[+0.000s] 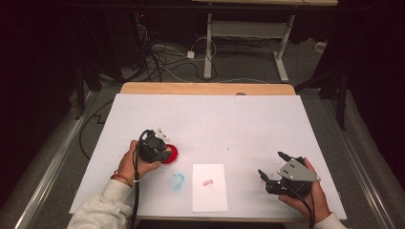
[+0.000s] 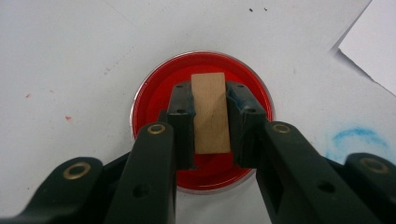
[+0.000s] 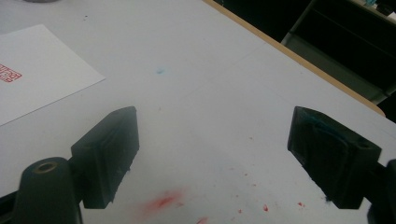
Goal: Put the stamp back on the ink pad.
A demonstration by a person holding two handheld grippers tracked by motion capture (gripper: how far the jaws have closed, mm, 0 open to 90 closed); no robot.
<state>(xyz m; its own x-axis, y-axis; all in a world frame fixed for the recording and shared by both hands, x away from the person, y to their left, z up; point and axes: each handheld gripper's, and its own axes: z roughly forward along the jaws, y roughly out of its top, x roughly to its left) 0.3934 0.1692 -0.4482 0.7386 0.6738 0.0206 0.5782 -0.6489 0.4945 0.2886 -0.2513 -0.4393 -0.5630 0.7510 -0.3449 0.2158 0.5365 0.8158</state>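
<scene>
A small wooden block (image 2: 211, 112) stands upright between the pads of my left gripper (image 2: 210, 93), which is shut on it. The block is down inside a round red ink dish (image 2: 159, 93), and whether its lower end touches the ink is hidden. In the high view the left gripper (image 1: 160, 145) sits over the red dish (image 1: 172, 154) at the left of the table. A white sheet of paper (image 1: 209, 187) with a red stamp mark (image 1: 207, 182) lies at the front middle. My right gripper (image 1: 270, 163) rests at the front right, open with nothing between its jaws (image 3: 212, 154).
A blue smear (image 1: 177, 180) marks the white table cover between the dish and the paper. Red ink spots (image 3: 161, 201) lie under the right gripper. The paper's corner (image 3: 37, 65) lies to its left. The wooden table edge (image 1: 205, 88) runs along the back.
</scene>
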